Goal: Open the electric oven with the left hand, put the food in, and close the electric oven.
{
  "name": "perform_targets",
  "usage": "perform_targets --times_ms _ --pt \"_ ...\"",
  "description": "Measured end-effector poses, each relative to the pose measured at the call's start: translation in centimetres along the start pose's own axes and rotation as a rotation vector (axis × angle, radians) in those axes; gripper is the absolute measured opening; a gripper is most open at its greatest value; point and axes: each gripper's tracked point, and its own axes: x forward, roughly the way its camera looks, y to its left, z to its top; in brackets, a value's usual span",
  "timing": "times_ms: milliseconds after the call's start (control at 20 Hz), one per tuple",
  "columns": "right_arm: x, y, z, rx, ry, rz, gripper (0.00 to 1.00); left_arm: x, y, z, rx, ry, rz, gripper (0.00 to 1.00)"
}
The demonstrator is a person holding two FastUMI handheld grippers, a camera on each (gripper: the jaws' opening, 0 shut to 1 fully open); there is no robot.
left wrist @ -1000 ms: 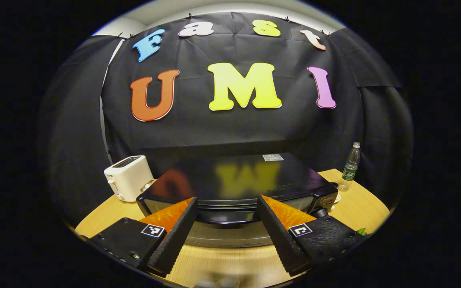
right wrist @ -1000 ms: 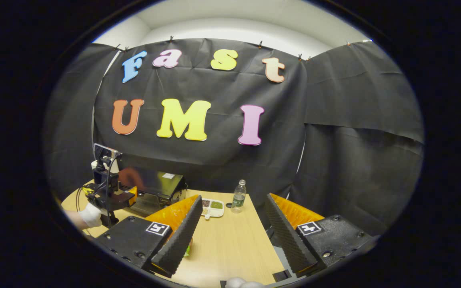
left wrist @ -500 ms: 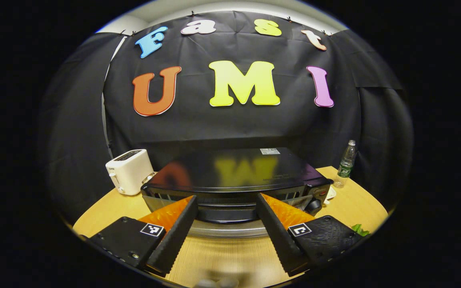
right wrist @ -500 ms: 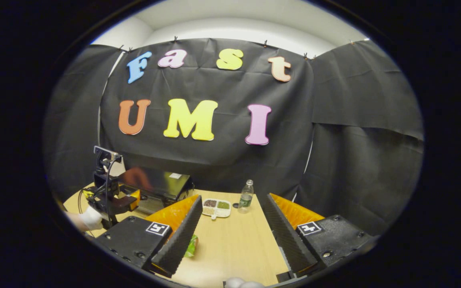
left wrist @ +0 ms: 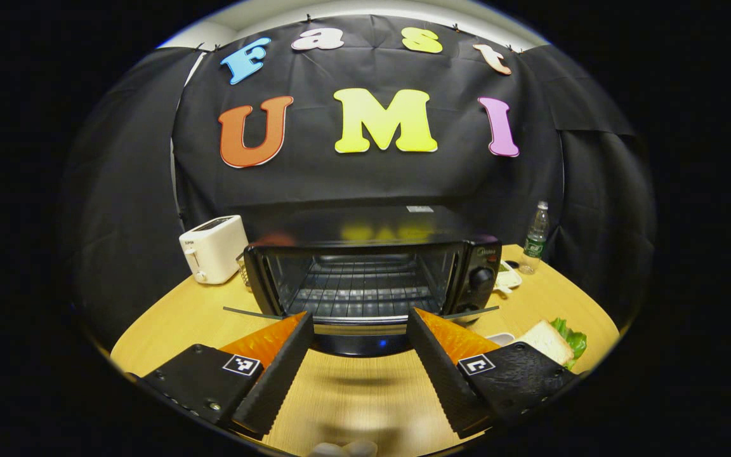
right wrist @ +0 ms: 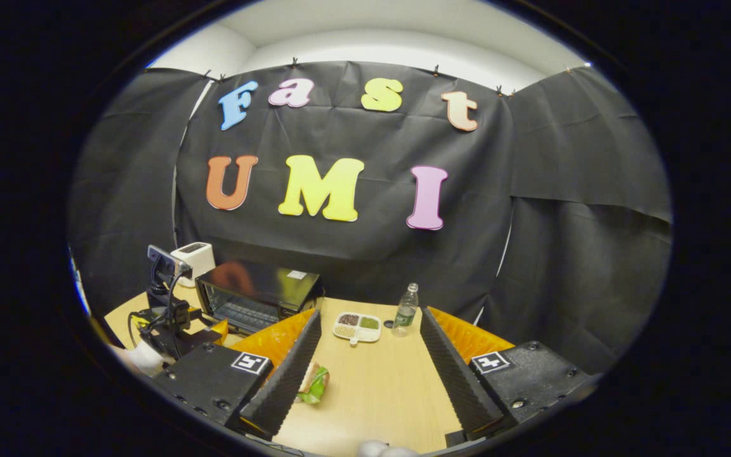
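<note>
The black electric oven (left wrist: 365,254) stands open ahead in the left gripper view, with its wire rack (left wrist: 359,289) showing. Its door hangs down toward me, and the door handle (left wrist: 359,343) lies low between the fingers of my left gripper (left wrist: 359,314), which is open and does not clamp it. A sandwich with lettuce (left wrist: 553,341) lies on the table to the right. In the right gripper view the sandwich (right wrist: 313,384) sits by the left finger of the open right gripper (right wrist: 368,314). The oven (right wrist: 257,295) and the left gripper (right wrist: 210,330) are at far left.
A white toaster (left wrist: 213,247) stands left of the oven. A water bottle (right wrist: 407,309) and a divided dish of condiments (right wrist: 356,327) sit near the back of the wooden table (right wrist: 378,393). A gloved hand (right wrist: 143,357) holds the left gripper.
The oven door has swung down from shut to fully open as my left gripper dropped and drew back. The right gripper has shifted, and the sandwich now lies between its fingers' lines.
</note>
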Motion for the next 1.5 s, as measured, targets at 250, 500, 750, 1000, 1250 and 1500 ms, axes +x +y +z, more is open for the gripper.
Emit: perform_targets --times_ms 250,500,750,1000,1250,1500 --pt "-0.5 0.7 -1.2 -0.01 0.029 0.012 0.96 -1.7 0.2 -4.5 -0.001 0.075 -0.004 0.98" --pt "-0.7 1.0 -1.9 -0.012 0.045 0.02 0.96 -2.0 0.0 -7.6 0.008 0.134 -0.024 0.98" --pt "-0.4 1.2 -3.1 -0.021 0.068 0.025 0.96 -2.1 -0.1 -10.2 -0.001 0.192 -0.029 0.96" --pt "-0.1 1.1 -4.4 -0.027 0.099 0.025 0.96 -1.9 -0.2 -12.4 -0.023 0.247 -0.029 0.95" --pt "0.2 1.2 -5.4 -0.025 0.12 0.032 0.96 -1.9 -0.1 -12.5 0.001 0.231 -0.031 0.96" --pt "1.4 1.1 -5.9 -0.023 0.129 0.046 0.96 -3.4 0.6 -9.3 -0.007 0.159 -0.018 0.96"
